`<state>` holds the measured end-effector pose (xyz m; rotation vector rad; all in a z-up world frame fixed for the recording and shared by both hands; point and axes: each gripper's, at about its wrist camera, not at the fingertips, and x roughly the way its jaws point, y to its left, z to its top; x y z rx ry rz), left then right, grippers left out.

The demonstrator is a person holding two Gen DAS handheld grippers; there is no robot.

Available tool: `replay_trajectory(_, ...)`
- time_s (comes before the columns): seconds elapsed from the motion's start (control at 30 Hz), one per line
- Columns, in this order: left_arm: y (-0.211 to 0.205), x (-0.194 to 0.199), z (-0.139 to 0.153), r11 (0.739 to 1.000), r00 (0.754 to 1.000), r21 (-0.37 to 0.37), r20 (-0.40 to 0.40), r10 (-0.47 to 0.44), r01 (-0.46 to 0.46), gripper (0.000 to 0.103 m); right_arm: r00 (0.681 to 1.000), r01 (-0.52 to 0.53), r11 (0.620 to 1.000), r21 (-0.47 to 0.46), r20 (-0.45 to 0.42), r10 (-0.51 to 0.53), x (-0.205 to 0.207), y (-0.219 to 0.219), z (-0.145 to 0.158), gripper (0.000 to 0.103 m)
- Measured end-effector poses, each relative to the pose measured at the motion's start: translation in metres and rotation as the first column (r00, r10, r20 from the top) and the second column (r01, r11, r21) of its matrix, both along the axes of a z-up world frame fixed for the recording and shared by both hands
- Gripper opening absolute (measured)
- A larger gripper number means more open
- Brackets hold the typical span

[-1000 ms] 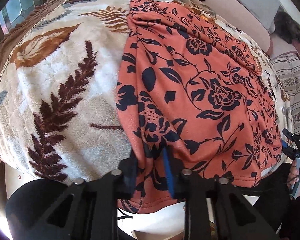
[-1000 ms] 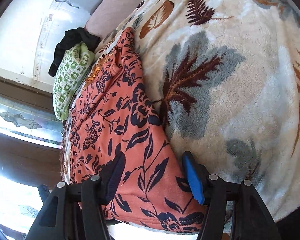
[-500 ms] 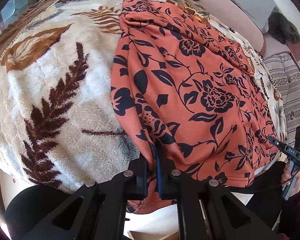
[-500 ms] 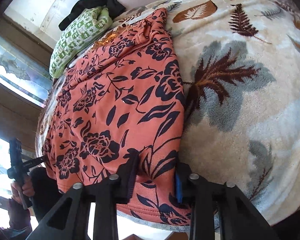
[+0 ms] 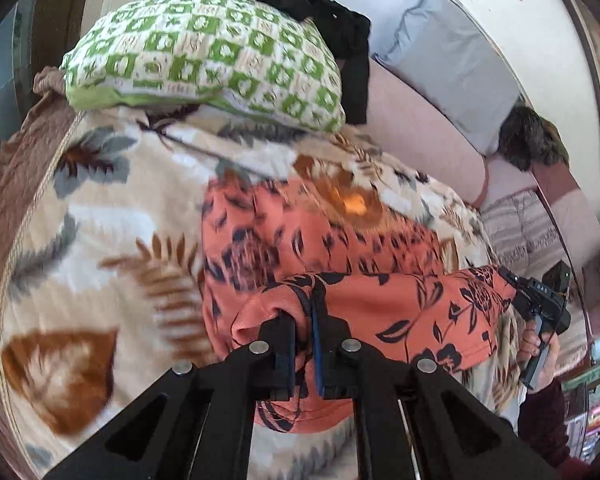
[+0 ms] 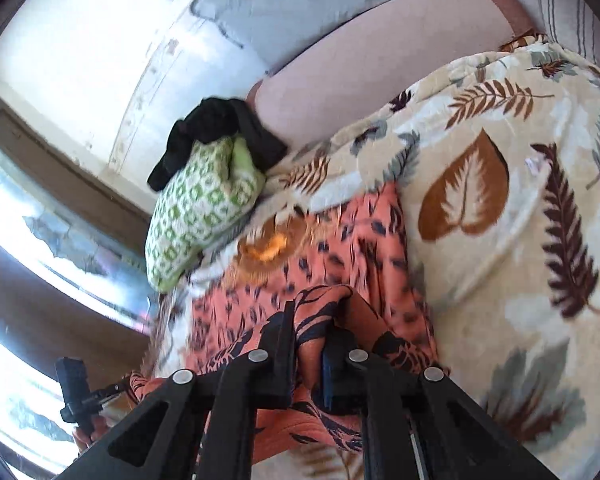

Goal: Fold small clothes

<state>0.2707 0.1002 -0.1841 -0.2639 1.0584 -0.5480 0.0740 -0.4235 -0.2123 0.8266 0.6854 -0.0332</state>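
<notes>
Orange cloth with dark flowers, the garment (image 5: 328, 240) lies on the leaf-patterned blanket (image 5: 100, 240) of the bed, its near hem raised off the blanket. The left tongs (image 5: 303, 320) are clamped on the hem's left corner, the right tongs (image 6: 308, 340) on its right corner. To fold well, I judge both corners should travel level and taut toward the far edge near the green pillow (image 5: 204, 52), landing square before either grip lets go.
</notes>
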Motion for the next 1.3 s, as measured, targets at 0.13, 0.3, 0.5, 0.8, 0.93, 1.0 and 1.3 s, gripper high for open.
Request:
replay_trajectory(0.13, -0.005, 0.081, -0.038, 0.961, 0.971, 0.148, -0.024, 0.238, -0.232, 0.014, 0.990, 0.131, 0.991, 0.040, -0.058, -0.129, 0.078, -0.033, -0.032, 0.050)
replay_trajectory(0.3, 0.005, 0.032, -0.062, 0.927, 0.933, 0.118, 0.100, 0.346, -0.356, 0.015, 0.972, 0.234, 0.971, 0.040, -0.013, -0.234, 0.060, -0.042, -0.056, 0.084)
replay_trajectory(0.5, -0.045, -0.028, -0.068, 0.955, 0.956, 0.159, 0.196, 0.217, -0.249, 0.015, 0.999, -0.032, 0.952, -0.306, -0.038, 0.021, 0.046, 0.050, -0.044, 0.072)
replay_trajectory(0.8, -0.079, -0.021, -0.112, 0.950, 0.983, 0.300, 0.178, 0.039, -0.092, 0.016, 0.920, -0.282, 0.829, -0.484, -0.380, 0.091, 0.167, 0.106, -0.094, 0.050)
replay_trajectory(0.93, -0.073, -0.024, -0.113, 0.957, 0.985, 0.279, 0.170, 0.035, -0.082, 0.015, 0.975, -0.050, 0.879, -0.474, -0.213, -0.059, 0.221, 0.074, -0.052, 0.049)
replay_trajectory(1.0, -0.069, -0.025, -0.111, 0.959, 0.986, 0.271, 0.164, 0.040, -0.084, 0.015, 0.996, -0.019, 0.899, -0.438, -0.089, -0.023, 0.216, 0.086, -0.025, 0.051)
replay_trajectory(1.3, -0.041, -0.024, -0.104, 0.964, 0.976, 0.171, 0.107, 0.188, -0.204, 0.016, 0.790, -0.610, 0.700, -0.371, -0.344, 0.507, 0.195, 0.256, -0.072, 0.051)
